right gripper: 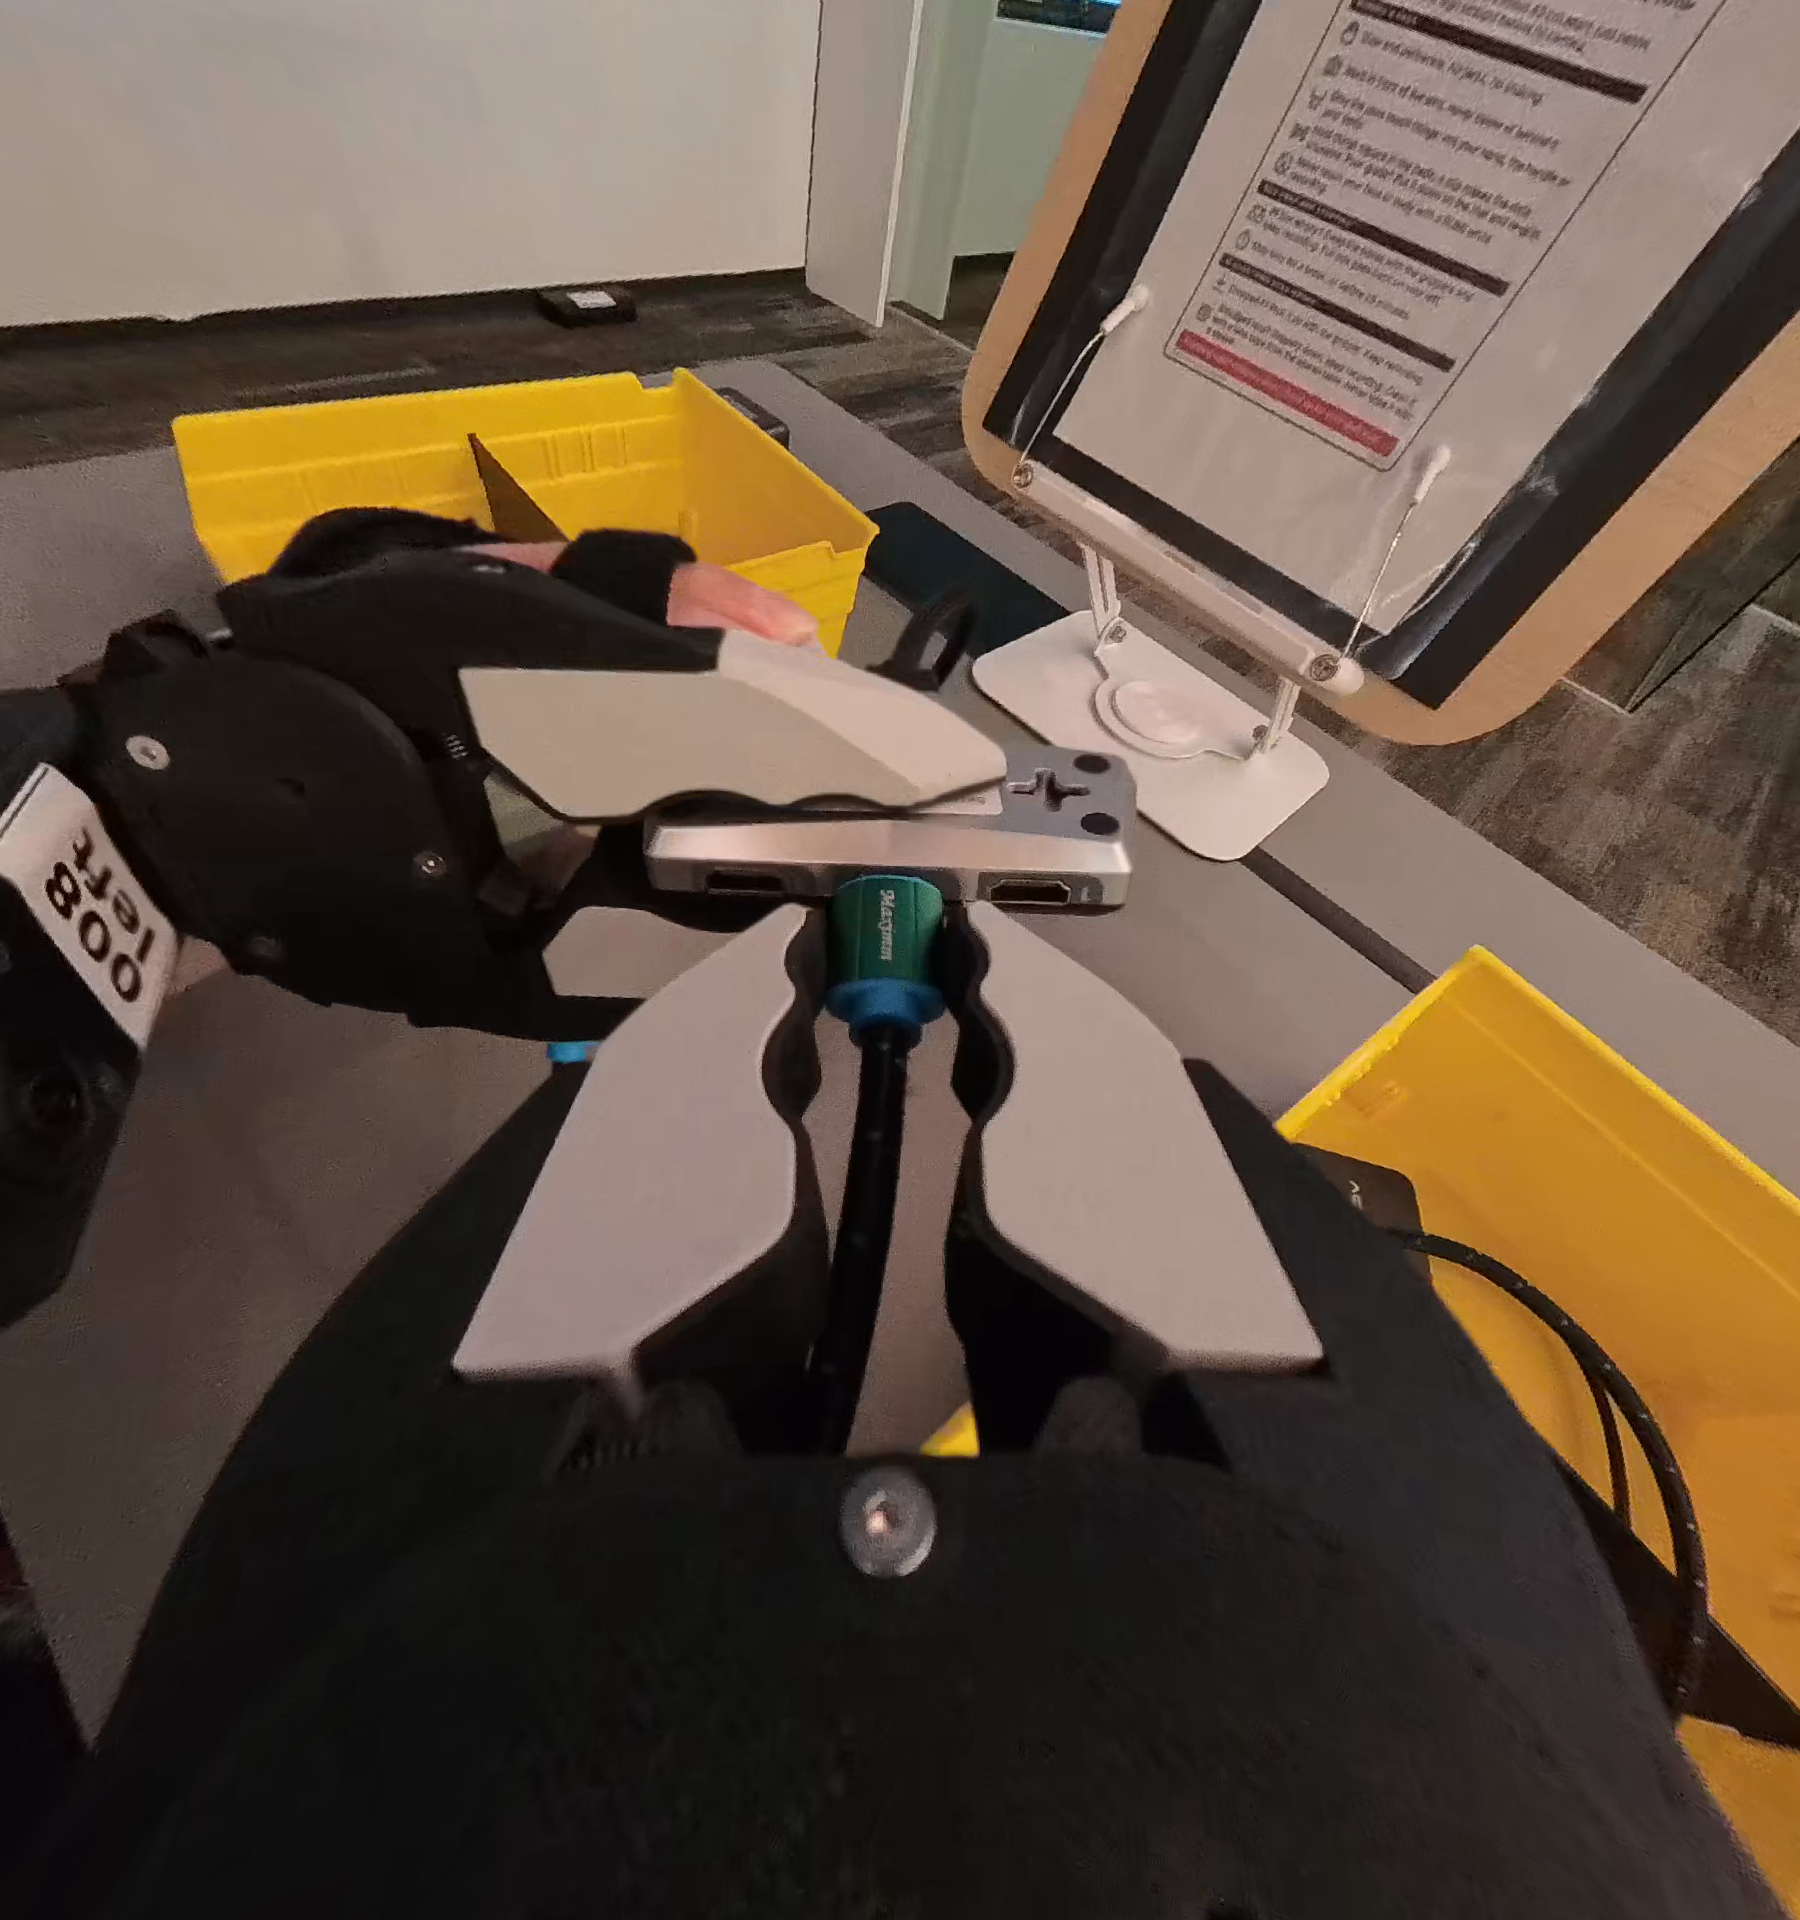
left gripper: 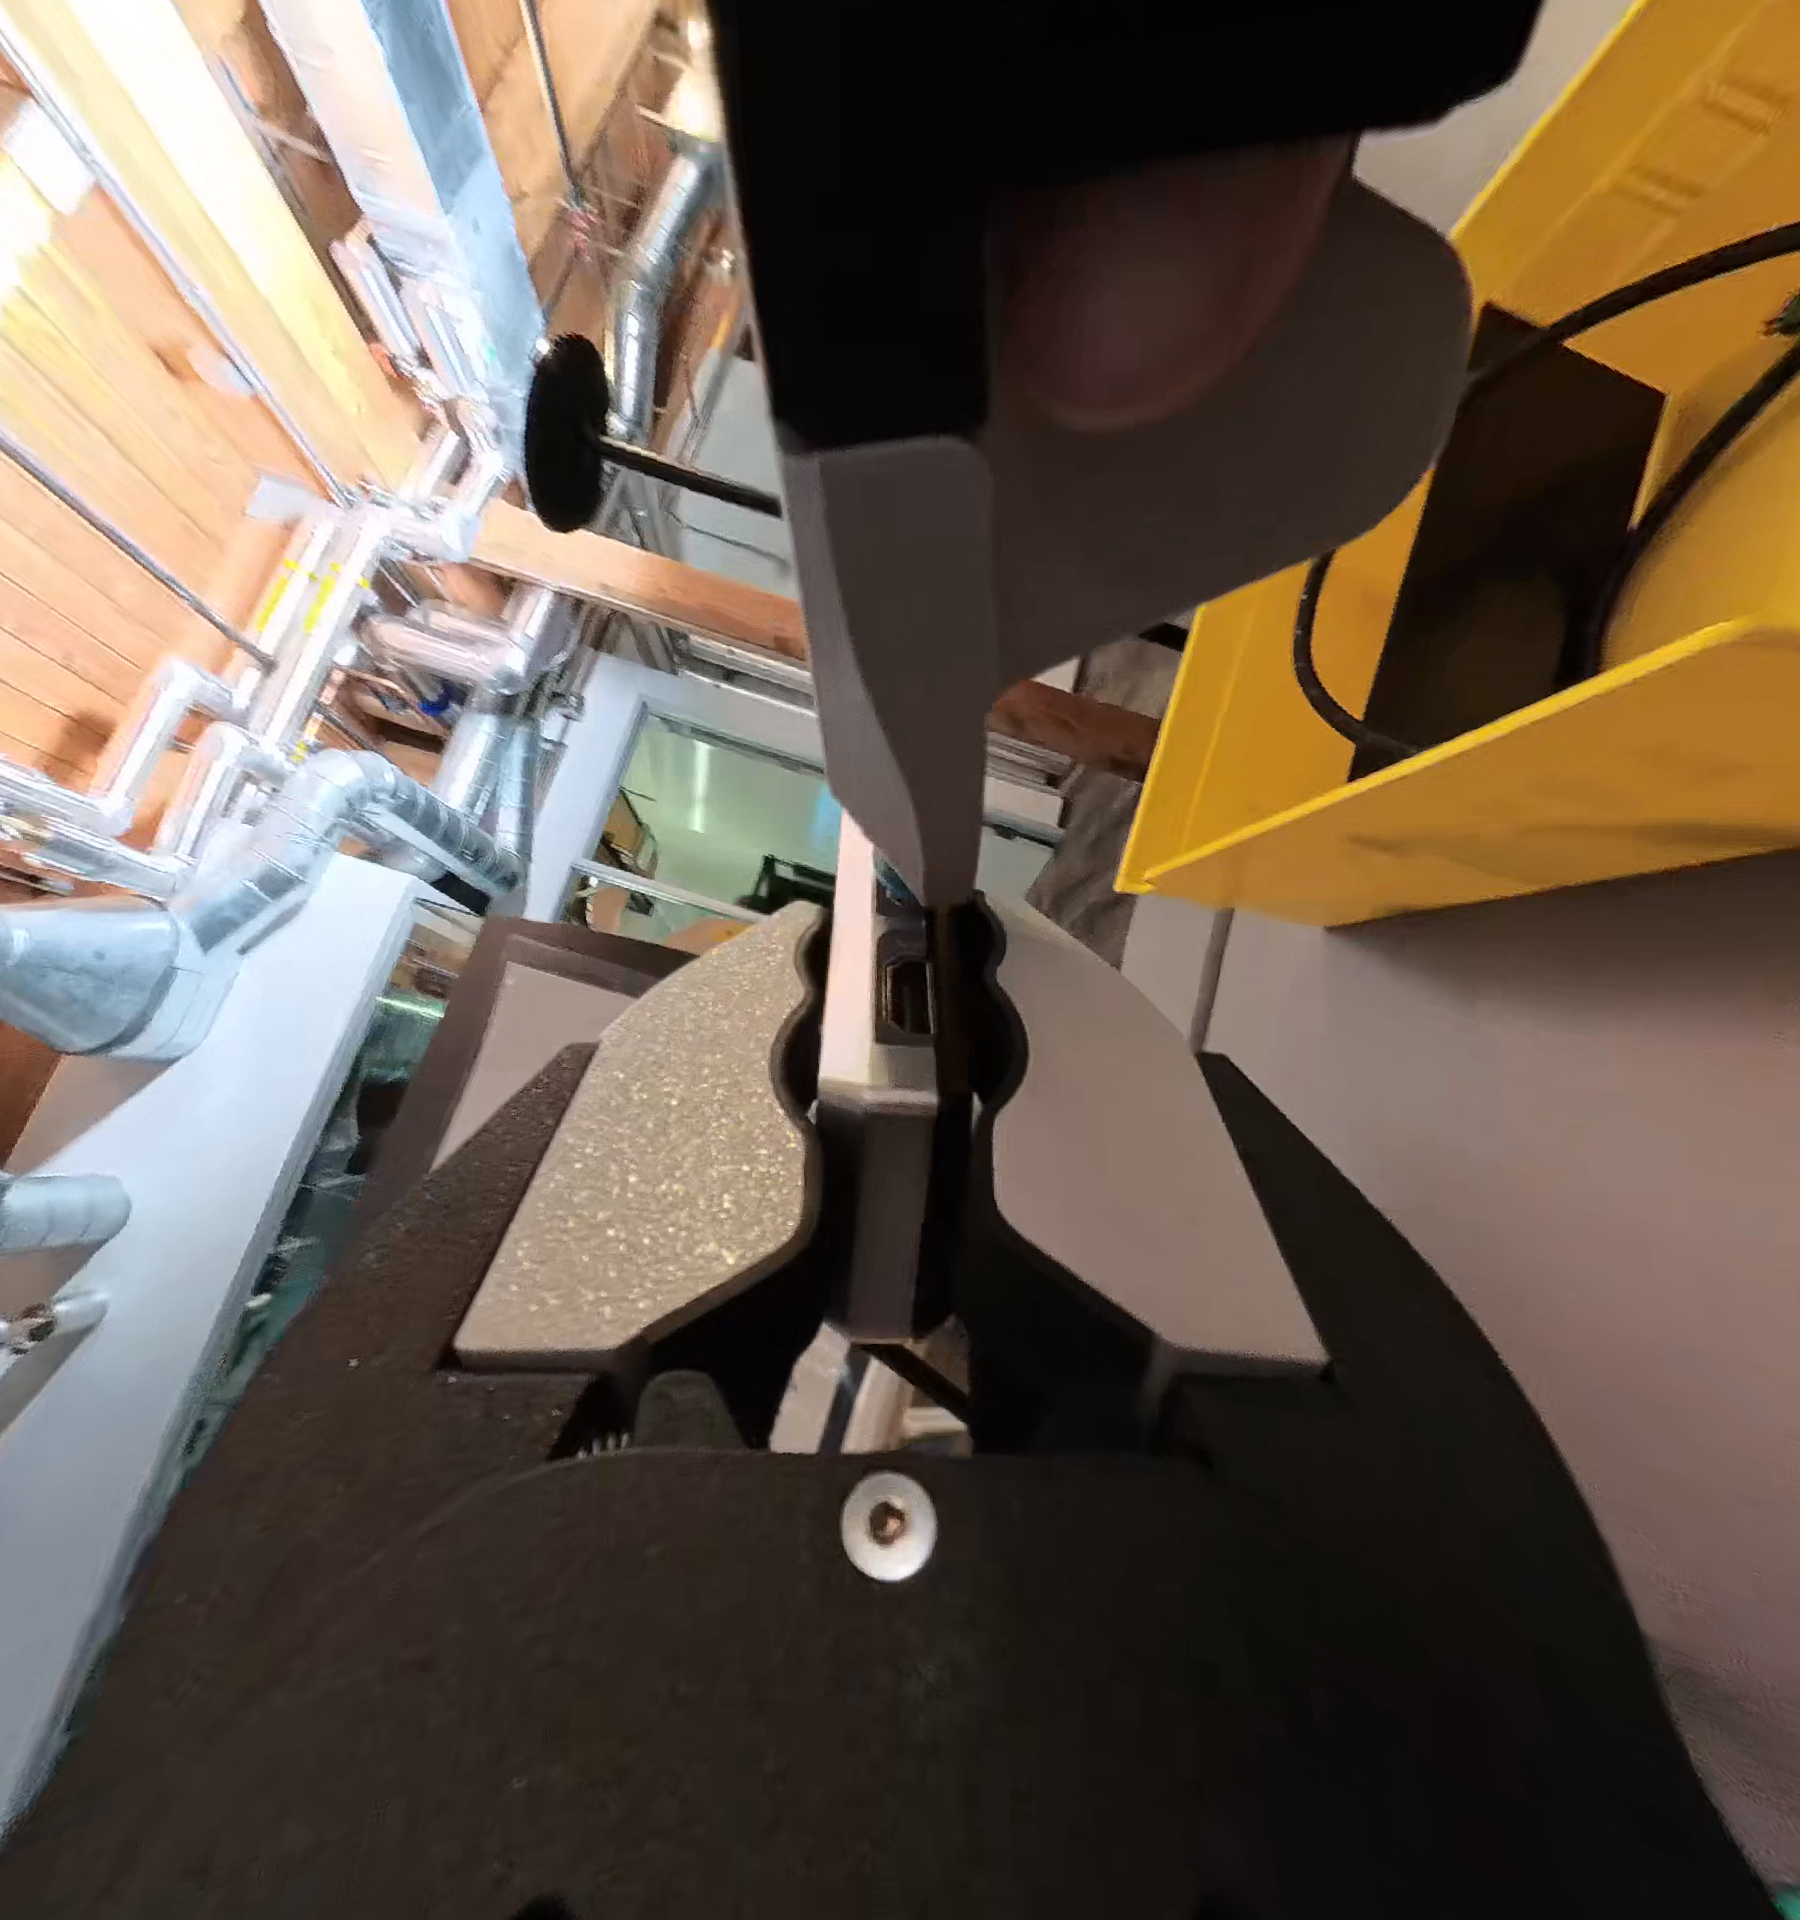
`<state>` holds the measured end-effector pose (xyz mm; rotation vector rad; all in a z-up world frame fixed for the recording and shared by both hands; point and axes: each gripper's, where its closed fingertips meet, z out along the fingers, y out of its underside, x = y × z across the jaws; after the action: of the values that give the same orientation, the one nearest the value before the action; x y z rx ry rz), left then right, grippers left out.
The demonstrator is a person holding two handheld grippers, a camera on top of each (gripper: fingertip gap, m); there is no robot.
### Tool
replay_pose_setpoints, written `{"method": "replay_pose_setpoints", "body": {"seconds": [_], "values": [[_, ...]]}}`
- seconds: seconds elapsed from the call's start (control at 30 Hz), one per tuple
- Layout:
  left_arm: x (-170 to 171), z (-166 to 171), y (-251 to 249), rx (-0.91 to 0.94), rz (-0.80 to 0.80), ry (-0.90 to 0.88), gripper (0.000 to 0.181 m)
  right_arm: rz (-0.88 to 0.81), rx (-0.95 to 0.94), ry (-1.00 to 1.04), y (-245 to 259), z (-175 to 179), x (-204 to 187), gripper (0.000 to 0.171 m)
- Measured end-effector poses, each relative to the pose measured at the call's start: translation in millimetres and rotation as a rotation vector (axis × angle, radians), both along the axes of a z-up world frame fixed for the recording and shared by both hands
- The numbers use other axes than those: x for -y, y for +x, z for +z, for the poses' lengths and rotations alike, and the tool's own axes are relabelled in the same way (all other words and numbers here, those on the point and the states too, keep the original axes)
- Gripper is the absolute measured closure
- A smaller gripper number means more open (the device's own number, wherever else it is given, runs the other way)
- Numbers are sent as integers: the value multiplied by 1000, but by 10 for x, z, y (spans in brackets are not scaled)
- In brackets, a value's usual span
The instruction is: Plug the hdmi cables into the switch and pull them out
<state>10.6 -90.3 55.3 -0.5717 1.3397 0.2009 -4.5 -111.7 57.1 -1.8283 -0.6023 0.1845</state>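
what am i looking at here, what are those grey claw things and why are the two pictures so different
Each grey claw is a hand-held gripper: a person squeezes one in each hand, and each carries a camera looking along its fingers. That gives two pictures of one moment.

The left view is tilted: the left hand-held gripper is shut on a thin silver switch. The right view shows that switch from the front, held above a grey table.

The right hand-held gripper clamps the green plug of a black cable, which sits at the switch's middle port; the ports either side are empty. Yellow bins and a framed sheet on a stand are nearby.
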Motion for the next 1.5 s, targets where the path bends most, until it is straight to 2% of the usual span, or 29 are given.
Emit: {"method": "replay_pose_setpoints", "body": {"seconds": [0.27, 0.5, 0.57, 0.67, 0.7, 0.73, 0.77, 0.8, 0.83, 0.9, 1.0, 1.03, 1.13, 1.2, 1.27, 1.37, 1.5], "values": [[-64, -108, -6, -60, 28, -66, 157, -41, -92, 8, 24, -81, -44, 148], [12, -53, -1, -49, 5, -41, 157, -148, -41, 29, 33, -27, 30, 148], [52, -41, -1, -48, -5, -16, 157, -177, 25, 23, 34, -25, 69, 148], [116, -31, 3, -50, -21, 5, 157, -152, 17, -4, 26, -22, 128, 148], [94, -27, -7, -51, -1, 6, 158, -125, -25, -16, 19, -9, 154, 148], [-179, -62, -94, -81, 149, -15, 158, -92, -61, -15, 30, 25, 215, 148], [-555, -136, -262, -122, 309, -48, 158, -52, -125, 7, 47, 141, 330, 148], [-751, -163, -388, -122, 339, -82, 158, -76, -143, 57, 175, 270, 419, 148], [-722, -125, -420, -95, 265, -127, 158, -101, -127, 114, 306, 371, 493, 148], [-451, 95, -379, -11, 125, -144, 158, -118, -135, 137, 475, 423, 577, 148], [-308, 302, -389, 28, 108, -143, 158, -129, -116, 188, 656, 565, 604, 148], [-306, 354, -431, 46, 106, -144, 158, -138, -76, 237, 754, 690, 587, 148], [-334, 439, -579, 84, 90, -212, 158, 17, 69, 468, 858, 1240, 544, 148], [-336, 480, -653, 97, 85, -240, 158, 77, 294, 580, 987, 1404, 462, 148], [-303, 512, -691, 98, 74, -248, 158, 191, 397, 541, 1098, 1246, 319, 148], [-262, 525, -710, 86, 67, -263, 158, 263, 265, 311, 1340, 750, 29, 148], [-203, 536, -689, 84, 38, -292, 158, 242, 266, 166, 1568, -36, -308, 148]]}}
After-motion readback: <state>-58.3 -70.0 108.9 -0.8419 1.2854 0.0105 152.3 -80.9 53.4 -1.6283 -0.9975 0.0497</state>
